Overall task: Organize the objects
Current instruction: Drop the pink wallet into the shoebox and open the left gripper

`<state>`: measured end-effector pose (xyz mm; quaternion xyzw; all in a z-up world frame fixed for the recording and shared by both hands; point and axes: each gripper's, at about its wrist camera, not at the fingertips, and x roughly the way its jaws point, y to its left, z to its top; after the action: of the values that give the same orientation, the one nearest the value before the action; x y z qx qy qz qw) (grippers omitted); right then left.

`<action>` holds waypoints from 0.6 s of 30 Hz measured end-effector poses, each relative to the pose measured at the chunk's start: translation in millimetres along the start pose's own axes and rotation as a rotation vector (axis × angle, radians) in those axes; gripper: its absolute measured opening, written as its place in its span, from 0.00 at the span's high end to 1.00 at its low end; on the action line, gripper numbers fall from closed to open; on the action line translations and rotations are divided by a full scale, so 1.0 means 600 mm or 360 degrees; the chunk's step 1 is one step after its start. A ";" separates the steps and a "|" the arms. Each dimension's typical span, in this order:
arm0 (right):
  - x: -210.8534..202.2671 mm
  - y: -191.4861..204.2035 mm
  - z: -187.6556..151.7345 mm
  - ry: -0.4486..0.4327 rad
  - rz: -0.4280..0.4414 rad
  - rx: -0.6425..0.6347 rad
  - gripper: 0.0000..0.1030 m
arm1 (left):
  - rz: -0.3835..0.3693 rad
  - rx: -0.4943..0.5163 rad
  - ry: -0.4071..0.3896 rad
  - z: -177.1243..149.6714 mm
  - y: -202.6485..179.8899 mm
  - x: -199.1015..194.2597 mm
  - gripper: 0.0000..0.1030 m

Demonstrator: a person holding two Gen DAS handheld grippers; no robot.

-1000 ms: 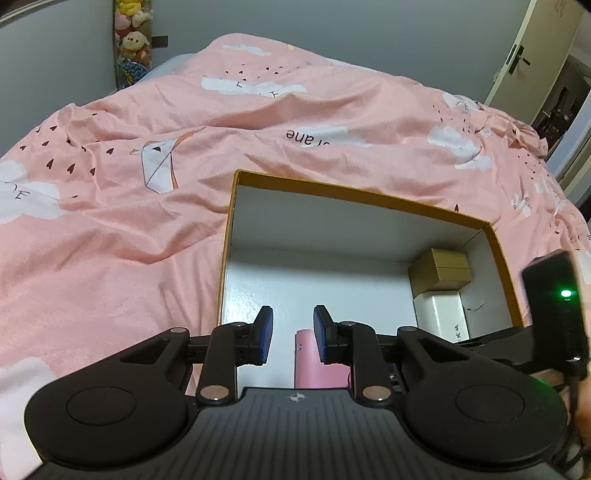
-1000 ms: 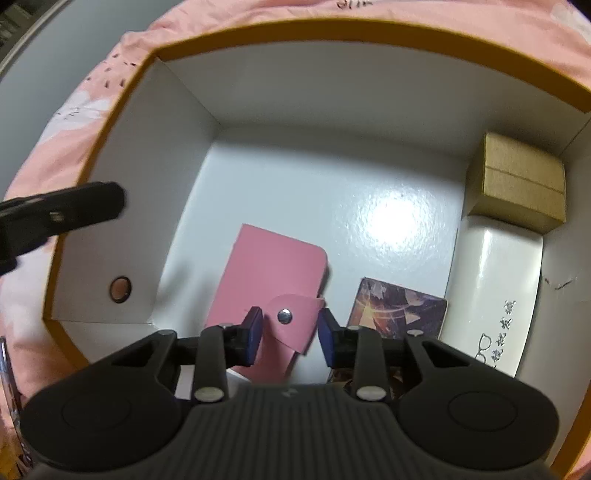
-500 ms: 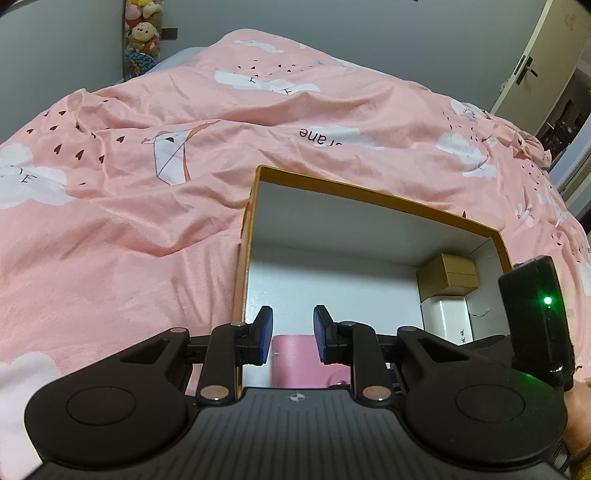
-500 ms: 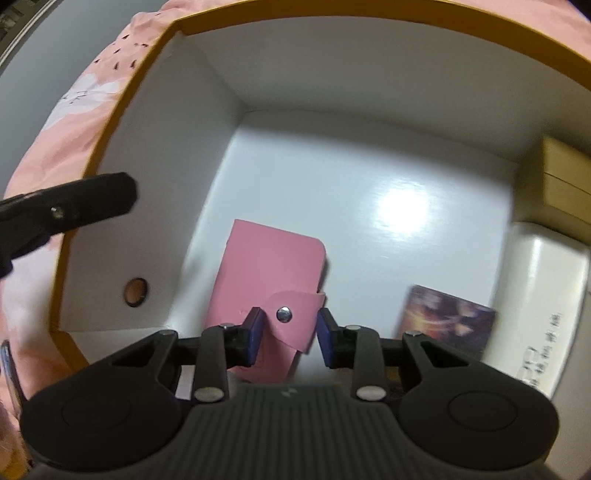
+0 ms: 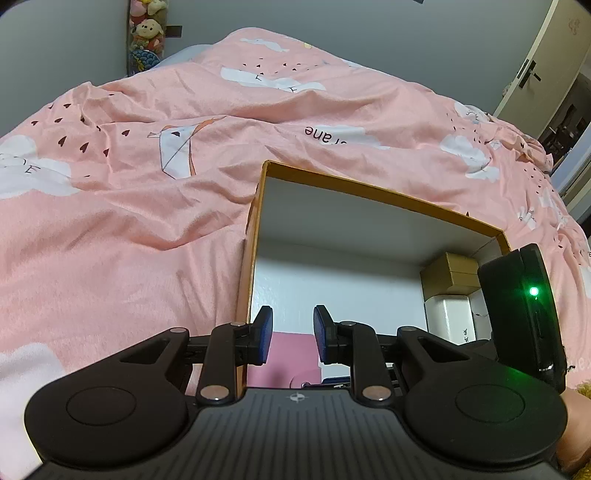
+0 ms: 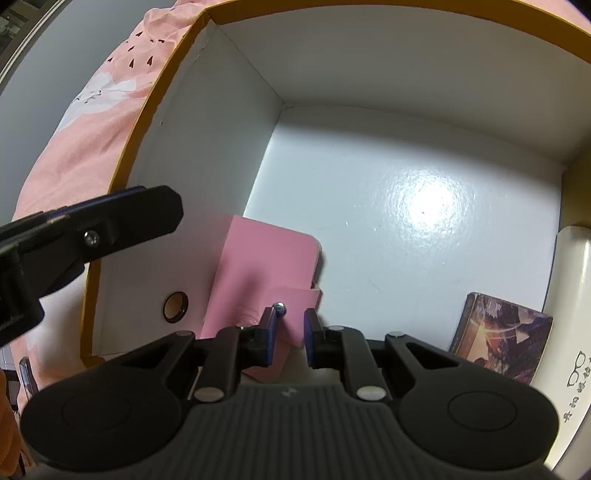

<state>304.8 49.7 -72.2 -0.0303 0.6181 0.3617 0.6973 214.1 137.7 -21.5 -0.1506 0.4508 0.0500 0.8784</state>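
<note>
An open box with an orange rim [image 5: 369, 192] and white walls [image 6: 207, 129] lies on a pink duvet. Inside, near the left wall, rests a pink wallet [image 6: 266, 251] [image 5: 288, 354] whose snap flap stands up. My right gripper [image 6: 290, 328] is down in the box, and its jaws are closing with their pads against that flap. My left gripper [image 5: 293, 332] hovers at the box's near left corner, its pads slightly apart with nothing between them. One of its fingers [image 6: 110, 218] reaches across the left wall.
A picture-printed card box [image 6: 502, 343], a white glasses case [image 6: 572, 332] [image 5: 448, 317] and a small tan box [image 5: 450, 273] line the box's right side. The rumpled duvet [image 5: 129, 221] surrounds it. Plush toys [image 5: 147, 29] hang far left, a door [image 5: 535, 74] stands far right.
The right gripper slid left across the box and its jaws narrowed onto the wallet's flap. The wallet now sits closer to the left wall. The left gripper stayed about where it was.
</note>
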 end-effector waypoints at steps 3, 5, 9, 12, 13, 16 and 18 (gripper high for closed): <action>-0.003 0.010 0.000 -0.0028 -0.0032 -0.0032 0.84 | -0.0002 0.0009 -0.0012 -0.001 -0.005 -0.006 0.75; -0.015 0.015 -0.005 -0.0060 -0.0045 -0.0059 0.82 | -0.0007 0.0015 -0.0025 -0.002 -0.008 -0.014 0.75; -0.046 0.025 -0.018 -0.0137 -0.0072 -0.0108 0.81 | -0.0023 0.0035 -0.0060 -0.006 -0.018 -0.037 0.75; -0.081 0.034 -0.035 -0.0226 -0.0094 -0.0164 0.81 | -0.0042 0.0065 -0.0085 -0.015 -0.027 -0.058 0.75; -0.093 0.038 -0.043 -0.0259 -0.0101 -0.0180 0.81 | -0.0051 0.0074 -0.0090 -0.019 -0.030 -0.065 0.75; -0.128 0.047 -0.067 -0.0353 -0.0123 -0.0221 0.80 | -0.0082 0.0101 -0.0100 -0.035 -0.039 -0.088 0.75; -0.149 0.053 -0.084 -0.0408 -0.0144 -0.0247 0.77 | -0.0099 0.0114 -0.0110 -0.048 -0.044 -0.102 0.75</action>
<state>247.3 6.8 7.8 -0.0654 0.4923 0.3775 0.7816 161.9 106.4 17.8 -0.1312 0.4166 0.0117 0.8995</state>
